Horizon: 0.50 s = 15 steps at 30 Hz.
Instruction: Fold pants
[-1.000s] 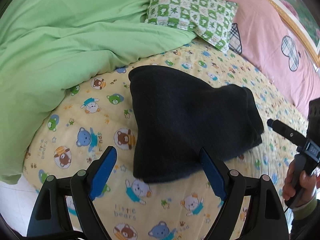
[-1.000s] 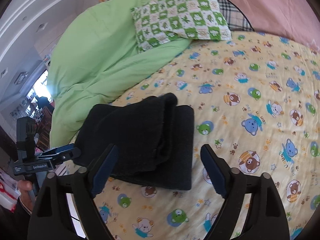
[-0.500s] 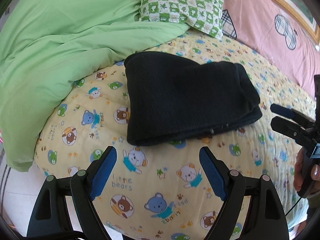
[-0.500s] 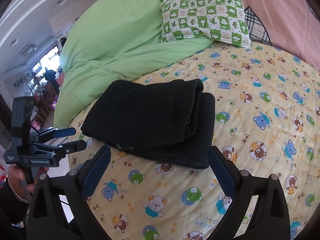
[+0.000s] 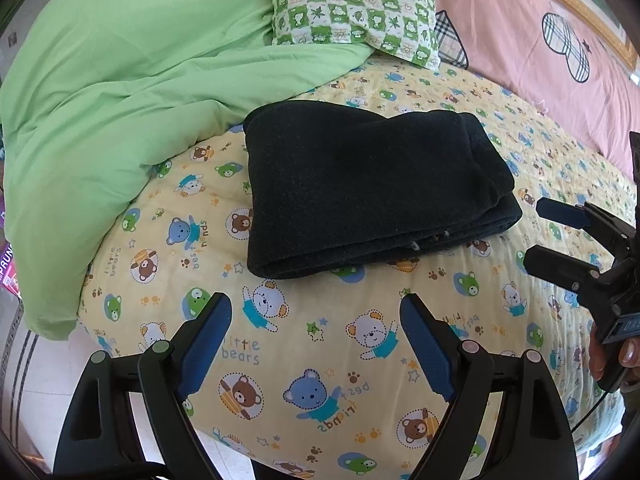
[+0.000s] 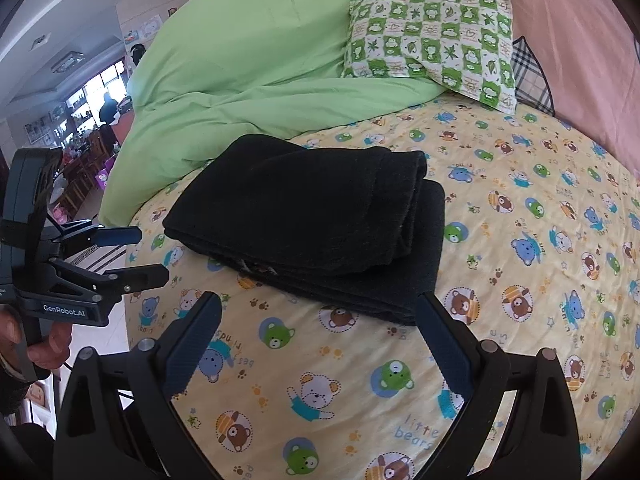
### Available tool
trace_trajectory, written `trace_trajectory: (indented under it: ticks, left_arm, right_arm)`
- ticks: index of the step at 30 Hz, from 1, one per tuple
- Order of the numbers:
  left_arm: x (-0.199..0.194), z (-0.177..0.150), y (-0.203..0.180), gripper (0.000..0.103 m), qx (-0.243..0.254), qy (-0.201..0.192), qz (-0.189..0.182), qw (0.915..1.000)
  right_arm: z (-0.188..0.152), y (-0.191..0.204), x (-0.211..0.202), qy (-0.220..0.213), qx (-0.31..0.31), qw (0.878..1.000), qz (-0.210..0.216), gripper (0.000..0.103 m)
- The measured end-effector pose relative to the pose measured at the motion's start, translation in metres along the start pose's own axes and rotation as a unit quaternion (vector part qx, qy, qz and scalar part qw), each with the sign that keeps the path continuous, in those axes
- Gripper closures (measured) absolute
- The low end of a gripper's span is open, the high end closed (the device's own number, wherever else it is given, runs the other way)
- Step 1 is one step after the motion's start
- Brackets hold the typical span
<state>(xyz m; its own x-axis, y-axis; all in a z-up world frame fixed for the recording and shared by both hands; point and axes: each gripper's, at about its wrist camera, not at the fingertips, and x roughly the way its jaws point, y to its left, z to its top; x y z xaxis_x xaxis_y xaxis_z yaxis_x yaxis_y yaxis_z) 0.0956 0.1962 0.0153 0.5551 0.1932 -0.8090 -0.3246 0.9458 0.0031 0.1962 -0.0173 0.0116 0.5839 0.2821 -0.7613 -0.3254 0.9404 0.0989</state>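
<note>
Looking from the left wrist: folded black fleece pants (image 5: 360,188) lie on the yellow bear-print bedsheet (image 5: 320,360), far of the left gripper (image 5: 316,320), whose blue-padded fingers (image 5: 208,340) are spread and hold nothing. Crumpled green duvet (image 5: 120,100) at left, green-and-white checked pillow (image 5: 360,12) far. Right gripper (image 5: 560,240) at right edge, spread, clear of the pants.

Right wrist: pants (image 6: 312,224) stacked in layers, just far of the spread, empty right gripper (image 6: 320,320). Left gripper (image 6: 132,256) at left, apart from the fabric.

Green duvet (image 5: 132,80), checkered pillow (image 5: 356,8), bear-print sheet (image 5: 320,360)
</note>
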Motion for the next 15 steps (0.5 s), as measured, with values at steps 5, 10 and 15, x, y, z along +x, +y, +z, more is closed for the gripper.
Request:
trace_trajectory:
  ticks: [5,10,15]
  left_arm:
    - [-0.004,-0.001,-0.002,0.016,0.003,-0.009,0.009,0.9999]
    - [0.000,-0.001,-0.002,0.016,0.003,-0.008,0.019,0.9998]
    - [0.009,-0.002,0.003,0.016,-0.006,0.001,0.020,0.9998]
  right_arm:
    - [-0.001,0.006,0.003,-0.002,-0.006,1.000,0.003,0.006]
    - [-0.001,0.008,0.007,-0.003,-0.009,1.000,0.009,0.006]
    - [-0.002,0.008,0.010,-0.003,-0.007,1.000,0.009,0.006]
